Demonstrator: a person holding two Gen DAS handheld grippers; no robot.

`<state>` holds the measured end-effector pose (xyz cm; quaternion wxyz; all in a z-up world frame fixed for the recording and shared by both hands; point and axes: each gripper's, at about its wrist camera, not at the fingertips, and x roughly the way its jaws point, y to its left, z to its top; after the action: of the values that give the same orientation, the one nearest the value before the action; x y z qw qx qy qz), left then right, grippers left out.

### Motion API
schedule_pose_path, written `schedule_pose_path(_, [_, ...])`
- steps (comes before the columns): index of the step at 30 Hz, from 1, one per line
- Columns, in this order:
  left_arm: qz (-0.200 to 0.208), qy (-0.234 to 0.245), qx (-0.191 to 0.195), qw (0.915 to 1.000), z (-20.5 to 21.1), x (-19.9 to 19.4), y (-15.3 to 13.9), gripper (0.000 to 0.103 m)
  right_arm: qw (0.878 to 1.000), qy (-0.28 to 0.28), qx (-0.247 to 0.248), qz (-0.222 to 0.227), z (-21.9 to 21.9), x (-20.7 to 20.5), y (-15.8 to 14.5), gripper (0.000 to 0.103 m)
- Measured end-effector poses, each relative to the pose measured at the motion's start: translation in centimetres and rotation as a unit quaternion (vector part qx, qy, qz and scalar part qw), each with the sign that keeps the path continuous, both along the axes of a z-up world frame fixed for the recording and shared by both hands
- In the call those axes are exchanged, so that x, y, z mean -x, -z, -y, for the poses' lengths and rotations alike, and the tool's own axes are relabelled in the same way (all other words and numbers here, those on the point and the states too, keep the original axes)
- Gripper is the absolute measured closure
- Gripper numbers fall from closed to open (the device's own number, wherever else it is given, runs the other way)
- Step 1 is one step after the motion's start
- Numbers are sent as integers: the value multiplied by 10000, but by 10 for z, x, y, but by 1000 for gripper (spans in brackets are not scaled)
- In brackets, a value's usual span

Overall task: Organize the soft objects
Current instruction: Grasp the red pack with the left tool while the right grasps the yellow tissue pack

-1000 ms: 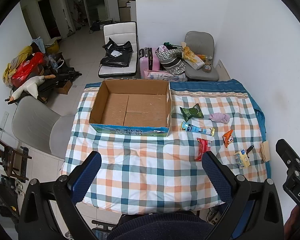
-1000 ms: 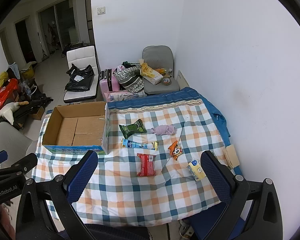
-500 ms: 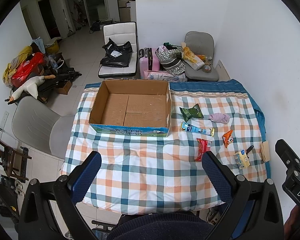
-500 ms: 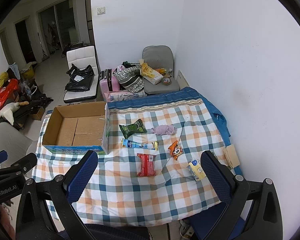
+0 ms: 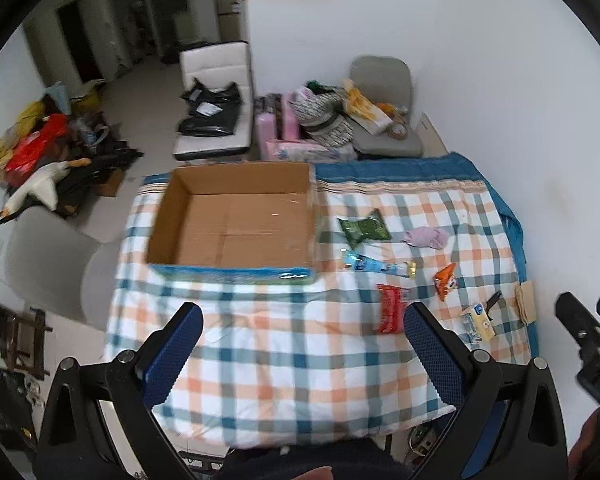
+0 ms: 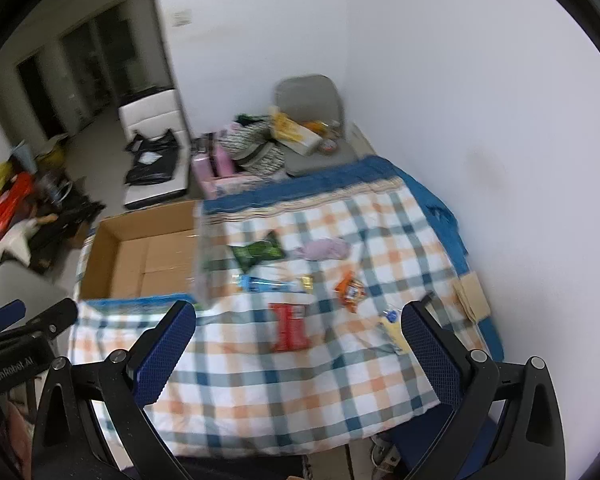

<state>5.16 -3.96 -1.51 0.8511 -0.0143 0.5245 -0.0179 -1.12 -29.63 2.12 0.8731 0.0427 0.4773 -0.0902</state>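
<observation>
An open, empty cardboard box (image 5: 236, 220) (image 6: 140, 256) stands on the left of a checked tablecloth (image 5: 284, 352). To its right lie a green packet (image 5: 363, 231) (image 6: 258, 252), a pale purple soft cloth (image 5: 427, 237) (image 6: 324, 249), a blue tube (image 5: 374, 266) (image 6: 270, 283), a red packet (image 5: 390, 309) (image 6: 290, 327), an orange packet (image 5: 445, 280) (image 6: 350, 290) and a yellow packet (image 5: 478, 322) (image 6: 392, 330). My left gripper (image 5: 300, 352) is open and empty above the table's near edge. My right gripper (image 6: 298, 350) is open and empty, above the near right part.
A white wall bounds the table's right side. A tan card (image 5: 526, 302) lies at the right edge. Beyond the table stand a white chair (image 5: 216, 100), a grey chair (image 5: 384, 112) piled with bags and a pink suitcase (image 5: 284, 124). A grey chair (image 5: 48, 264) stands left.
Both grippers have moved forward and down toward the table, and both views are now blurred. The right view has swung right. Nothing on the table has moved.
</observation>
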Motion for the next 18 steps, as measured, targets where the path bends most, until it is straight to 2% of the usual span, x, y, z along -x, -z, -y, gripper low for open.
schedule_pose_path(4, [-519,304,-118,9981,41,-46,64,0,9972,641,-17,-389,62,-19,46,0])
schedule_pose_path(9, [-1400,775,-130,9870,100,-84,158,0,9838,1154,-392,-1311,138,-45,142,0])
schedule_pose_path(11, [-1663,887,-149,9820,125,-92,193,0,9752,1343,-664,-1626,167,-52,186,0])
schedule_pose_path(15, [-2164,1043,-125,9706,166,-109,257,0,9480,1909,-1308,-2184,215,-61,272,0])
schedule_pose_path(16, [-2320,1042,-142,9670,176,-114,274,0,9377,2129,-1459,-2326,227,-63,295,0])
schedule_pose_path(18, [-2589,1068,-166,9598,190,-121,301,0,9243,2394,-1655,-2470,240,-64,324,0])
